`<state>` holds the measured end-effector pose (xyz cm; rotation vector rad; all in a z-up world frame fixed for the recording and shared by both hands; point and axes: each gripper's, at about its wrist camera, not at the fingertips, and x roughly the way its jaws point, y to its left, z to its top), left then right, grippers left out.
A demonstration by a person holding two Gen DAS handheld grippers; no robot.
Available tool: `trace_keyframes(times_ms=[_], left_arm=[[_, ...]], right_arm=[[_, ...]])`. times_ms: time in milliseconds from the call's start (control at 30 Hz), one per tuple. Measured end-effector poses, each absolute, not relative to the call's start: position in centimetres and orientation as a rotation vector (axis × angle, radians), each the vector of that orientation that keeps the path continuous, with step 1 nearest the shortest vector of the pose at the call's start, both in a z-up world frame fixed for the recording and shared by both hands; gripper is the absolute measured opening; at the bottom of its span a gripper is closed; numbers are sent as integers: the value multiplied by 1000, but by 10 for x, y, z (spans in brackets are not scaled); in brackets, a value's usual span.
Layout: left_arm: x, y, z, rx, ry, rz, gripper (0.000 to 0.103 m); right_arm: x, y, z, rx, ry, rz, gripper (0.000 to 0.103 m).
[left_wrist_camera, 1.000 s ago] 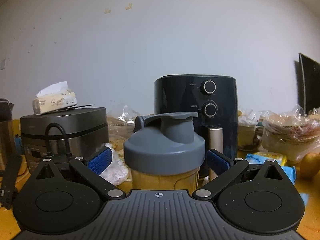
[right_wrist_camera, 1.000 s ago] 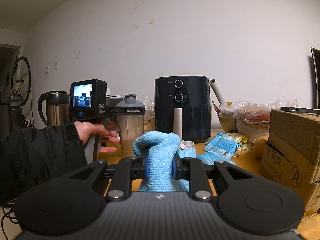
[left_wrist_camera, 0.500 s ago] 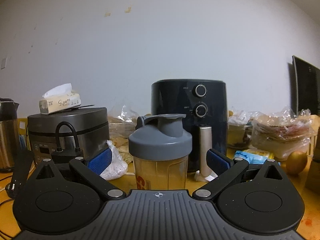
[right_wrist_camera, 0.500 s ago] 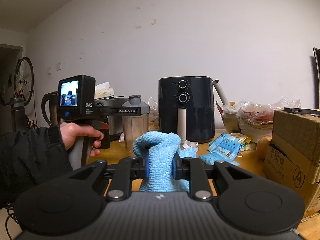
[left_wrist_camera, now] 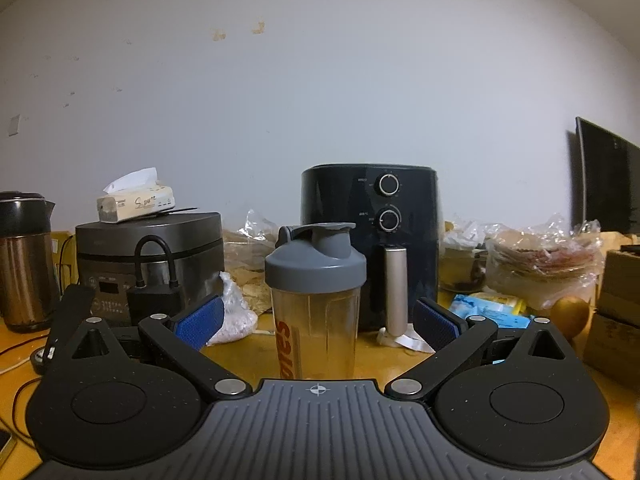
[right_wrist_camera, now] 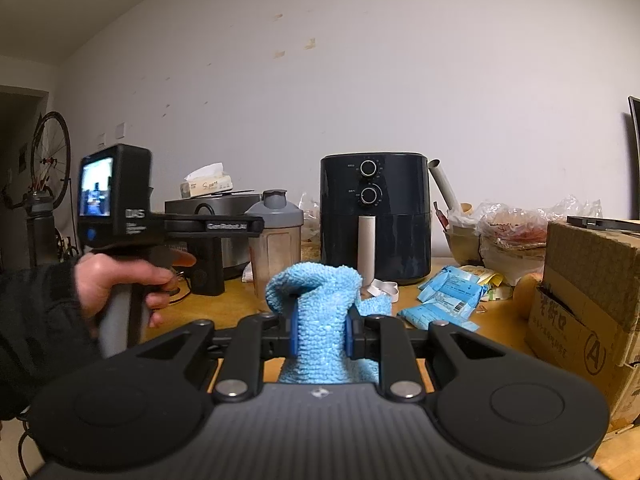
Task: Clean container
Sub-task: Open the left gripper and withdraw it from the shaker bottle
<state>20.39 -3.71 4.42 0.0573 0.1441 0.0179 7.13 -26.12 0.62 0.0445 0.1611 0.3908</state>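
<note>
Nearest in the right wrist view, the right gripper (right_wrist_camera: 320, 336) has its blue pads pressed onto a bunched light-blue cloth (right_wrist_camera: 318, 316), which stands up between them in a soft fold and spills forward; the cloth looks limp and absorbent, so it should conform to a curved wall but offers no stiffness of its own. In the left wrist view, the left gripper (left_wrist_camera: 318, 322) stands spread wide with nothing between its pads (left_wrist_camera: 199, 320), which sit short of and to either side of the shaker bottle (left_wrist_camera: 315, 300). That bottle, the container to be cleaned, stands upright on the wooden table (left_wrist_camera: 368, 364) directly ahead of the left gripper, apart from it, with its grey screw lid (left_wrist_camera: 316, 262) on and the flip cap closed. The body is translucent plastic, apparently empty or nearly so, judged light, fairly rigid, and smooth enough to slip or tip under a sideways wipe. The advisable hold is across the straight mid-body below the lid, squarely, since the lid flares wider and the cap hinge protrudes. The person's hand (right_wrist_camera: 120, 284) grips the left device's handle at the left of the right wrist view. Behind the bottle stands a black air fryer (left_wrist_camera: 370, 240), with a rice cooker (left_wrist_camera: 150, 258) at left bearing a tissue box (left_wrist_camera: 136, 202). Blue sachets (right_wrist_camera: 444, 296) and a cardboard box (right_wrist_camera: 588, 296) lie to the right.
</note>
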Motion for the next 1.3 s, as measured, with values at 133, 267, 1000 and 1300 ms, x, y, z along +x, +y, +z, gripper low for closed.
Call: trace_keyframes(times_ms=[133, 267, 1000, 1300], left_arm=[[188, -39, 47, 56, 135, 24, 103], [173, -40, 50, 39, 134, 27, 103], [110, -46, 40, 22, 187, 25, 103], [118, -52, 46, 22, 271, 3, 103]], right_arm=[[68, -261, 7, 41, 160, 394, 19], [64, -261, 8, 41, 156, 395, 19], [50, -261, 10, 42, 152, 407, 19], [65, -259, 18, 32, 224, 395, 18]])
